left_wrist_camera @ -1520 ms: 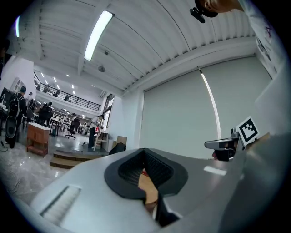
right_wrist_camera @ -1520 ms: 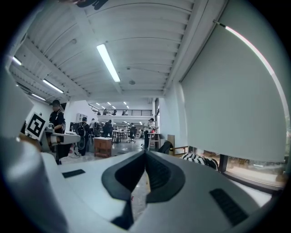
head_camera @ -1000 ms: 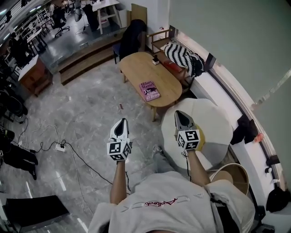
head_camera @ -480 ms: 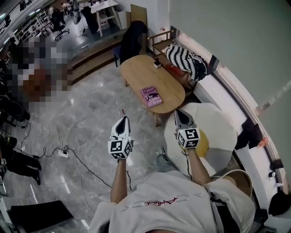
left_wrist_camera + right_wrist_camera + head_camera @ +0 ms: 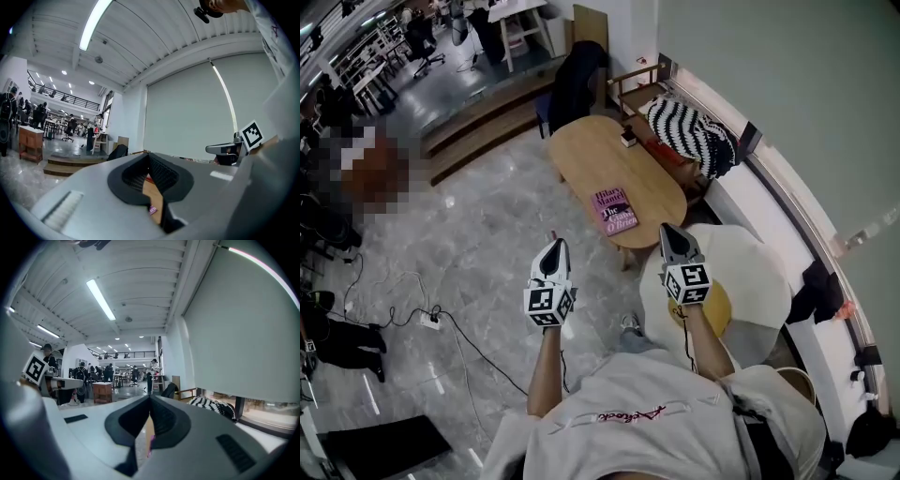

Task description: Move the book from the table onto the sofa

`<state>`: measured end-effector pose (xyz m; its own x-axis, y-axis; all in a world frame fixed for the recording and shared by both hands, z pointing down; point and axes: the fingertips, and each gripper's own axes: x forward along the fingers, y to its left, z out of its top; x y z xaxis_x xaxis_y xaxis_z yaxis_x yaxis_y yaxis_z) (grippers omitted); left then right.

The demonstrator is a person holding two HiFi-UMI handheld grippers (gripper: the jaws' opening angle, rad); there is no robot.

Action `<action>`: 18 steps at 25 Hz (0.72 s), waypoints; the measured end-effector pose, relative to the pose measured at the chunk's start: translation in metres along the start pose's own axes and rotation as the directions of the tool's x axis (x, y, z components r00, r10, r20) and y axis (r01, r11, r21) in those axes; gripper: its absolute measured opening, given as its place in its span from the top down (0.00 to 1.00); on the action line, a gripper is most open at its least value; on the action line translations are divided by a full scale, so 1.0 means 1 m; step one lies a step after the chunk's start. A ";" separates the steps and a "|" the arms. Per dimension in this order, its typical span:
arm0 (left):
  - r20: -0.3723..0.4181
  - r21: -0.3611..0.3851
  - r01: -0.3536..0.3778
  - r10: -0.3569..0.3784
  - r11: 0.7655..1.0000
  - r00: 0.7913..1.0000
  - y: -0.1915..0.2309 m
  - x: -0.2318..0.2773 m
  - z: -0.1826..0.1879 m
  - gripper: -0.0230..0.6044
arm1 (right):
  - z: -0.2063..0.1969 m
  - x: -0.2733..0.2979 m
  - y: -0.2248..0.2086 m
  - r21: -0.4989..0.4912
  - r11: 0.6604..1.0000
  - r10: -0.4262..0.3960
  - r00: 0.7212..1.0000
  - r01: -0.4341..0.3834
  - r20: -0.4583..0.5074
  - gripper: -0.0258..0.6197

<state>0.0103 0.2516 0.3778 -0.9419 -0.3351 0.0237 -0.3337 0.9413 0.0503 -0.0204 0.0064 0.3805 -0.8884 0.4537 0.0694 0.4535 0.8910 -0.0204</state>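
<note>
A purple book (image 5: 616, 210) lies on the near end of an oval wooden table (image 5: 591, 150) in the head view. My left gripper (image 5: 552, 250) is shut and empty, held over the floor short of the table. Level with it, my right gripper (image 5: 671, 232) is also shut and empty, above a white round seat (image 5: 750, 267). Both point toward the table. In the left gripper view, the left gripper (image 5: 149, 154) shows closed jaws, with a sliver of the table and book (image 5: 152, 210) below them. The right gripper (image 5: 150, 399) likewise shows closed jaws. The sofa (image 5: 741, 197) runs along the wall at the right.
A striped black-and-white cushion (image 5: 694, 133) lies on the sofa beside the table. A small dark object (image 5: 626, 139) stands at the table's far side. A dark chair (image 5: 577, 80) stands behind the table. Cables and a power strip (image 5: 422, 322) lie on the marble floor at the left.
Both grippers have moved forward together toward the table; the book and table now lie closer to them in the head view. Both stay shut.
</note>
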 end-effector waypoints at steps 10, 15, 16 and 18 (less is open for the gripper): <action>-0.011 -0.007 -0.005 0.005 1.000 1.000 0.014 0.078 0.007 0.95 | 0.004 0.063 -0.047 0.017 1.000 0.002 1.000 -0.002 -0.009 0.95; -0.010 -0.006 -0.008 0.008 1.000 1.000 0.021 0.118 0.007 0.95 | 0.004 0.095 -0.069 0.013 1.000 0.013 1.000 -0.013 -0.010 0.95; -0.011 -0.005 -0.010 0.010 1.000 1.000 0.021 0.125 0.006 0.95 | 0.003 0.102 -0.074 0.013 1.000 0.016 1.000 -0.016 -0.011 0.95; -0.015 -0.005 -0.012 0.012 1.000 1.000 0.022 0.137 0.005 0.95 | 0.002 0.113 -0.082 0.015 1.000 0.020 1.000 -0.020 -0.014 0.95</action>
<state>-0.1264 0.2270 0.3774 -0.9450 -0.3246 0.0393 -0.3223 0.9450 0.0548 -0.1579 -0.0159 0.3878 -0.8780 0.4713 0.0834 0.4700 0.8819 -0.0363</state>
